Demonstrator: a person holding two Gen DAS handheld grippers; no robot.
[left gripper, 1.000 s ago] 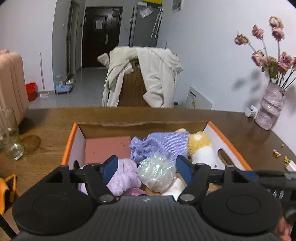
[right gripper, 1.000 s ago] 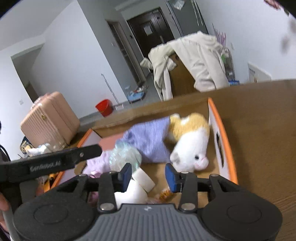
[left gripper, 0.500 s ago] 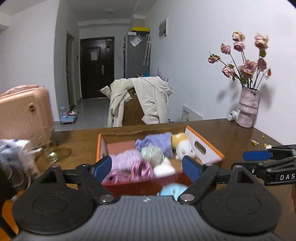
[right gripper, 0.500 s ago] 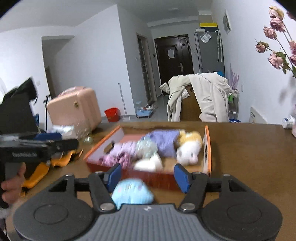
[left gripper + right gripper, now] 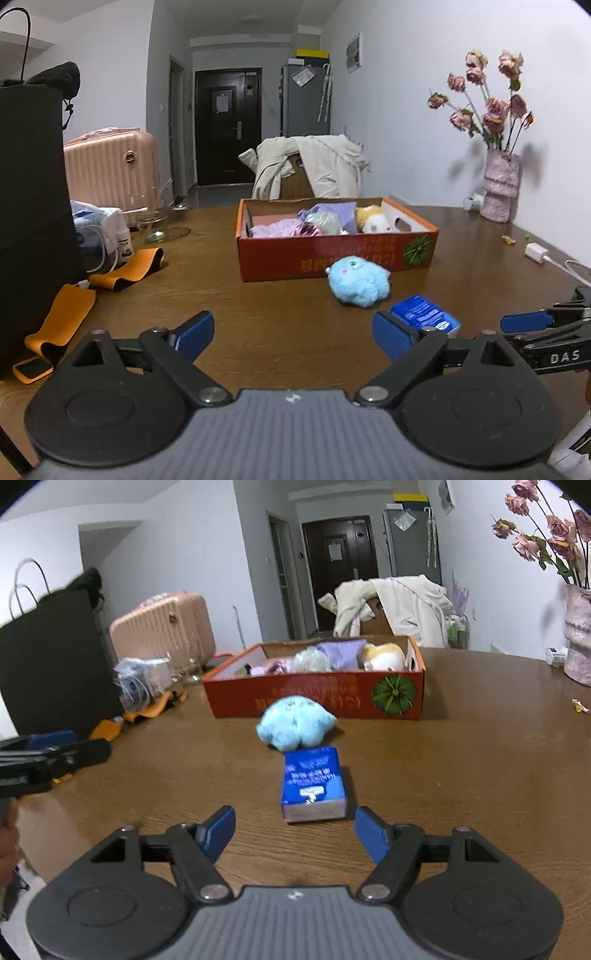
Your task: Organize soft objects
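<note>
We hold both claws low over the near part of the wooden tabletop (image 5: 461,746). The left claw (image 5: 293,334) is opening, with nothing between its pads. The right claw (image 5: 295,834) is opening too, empty, with the blue tissue pack (image 5: 313,784) lying just beyond it. The light blue plush toy (image 5: 295,725) sits touching the pack's far end, just in front of the orange box (image 5: 317,698), which holds the other soft things.
</note>
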